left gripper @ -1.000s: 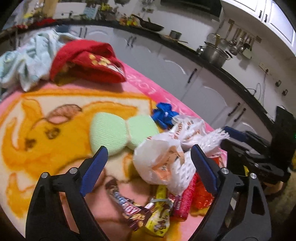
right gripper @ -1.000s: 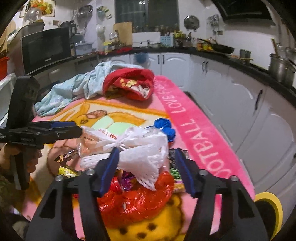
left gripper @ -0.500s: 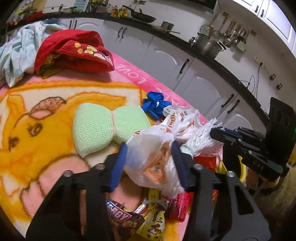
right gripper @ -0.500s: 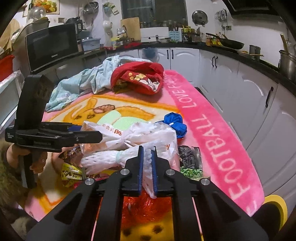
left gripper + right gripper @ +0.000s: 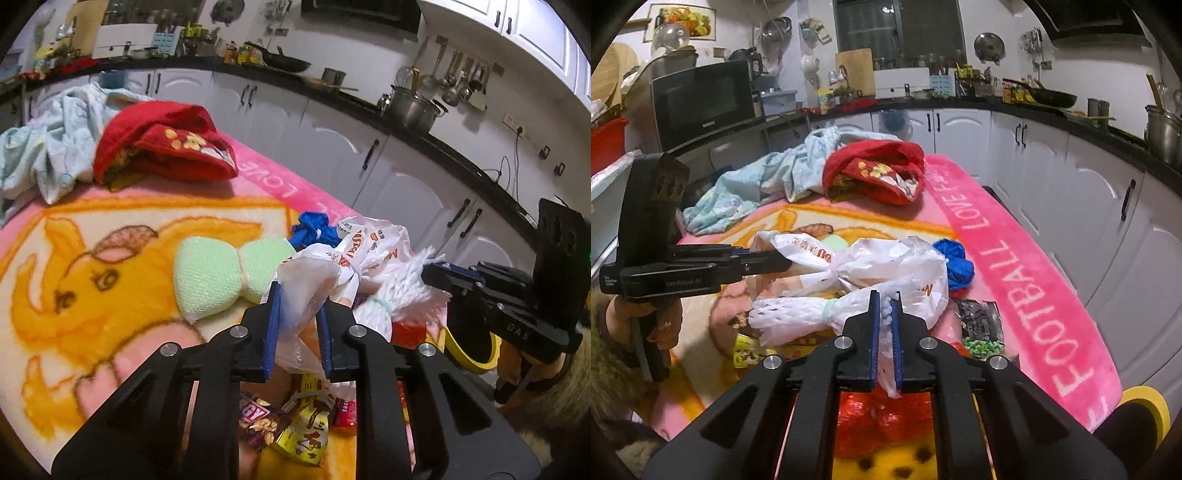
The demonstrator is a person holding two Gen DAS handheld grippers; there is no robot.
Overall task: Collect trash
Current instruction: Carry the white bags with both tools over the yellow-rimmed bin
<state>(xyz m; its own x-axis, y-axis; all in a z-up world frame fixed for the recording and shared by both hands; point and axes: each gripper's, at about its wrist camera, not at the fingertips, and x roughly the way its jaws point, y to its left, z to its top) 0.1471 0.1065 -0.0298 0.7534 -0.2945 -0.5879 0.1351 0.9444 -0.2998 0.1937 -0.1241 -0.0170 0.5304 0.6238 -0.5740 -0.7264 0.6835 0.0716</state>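
A tied white plastic bag [image 5: 369, 243] with red print lies on a heap of trash on the pink blanket [image 5: 1015, 266]. My left gripper [image 5: 297, 306] has its jaws closing, and the blue pads pinch the bag's near end. A white foam net [image 5: 798, 317] lies across the heap. My right gripper [image 5: 885, 299] is shut on one end of the net. In the right wrist view the left gripper [image 5: 783, 263] reaches in from the left to the bag [image 5: 886, 262]. Candy wrappers [image 5: 295, 432] and a red wrapper [image 5: 882, 417] lie under the heap.
A green bow-shaped sponge [image 5: 221, 277], a blue bundle [image 5: 314, 229] and a pea packet [image 5: 982, 332] lie near the heap. A red cloth [image 5: 879, 173] and a pale blue cloth [image 5: 757, 188] sit at the far end. A yellow bin [image 5: 469, 354] stands beside the table, white cabinets beyond.
Both grippers went from open to shut: the left closed on the plastic bag, the right on the foam net. The left gripper came nearer the heap.
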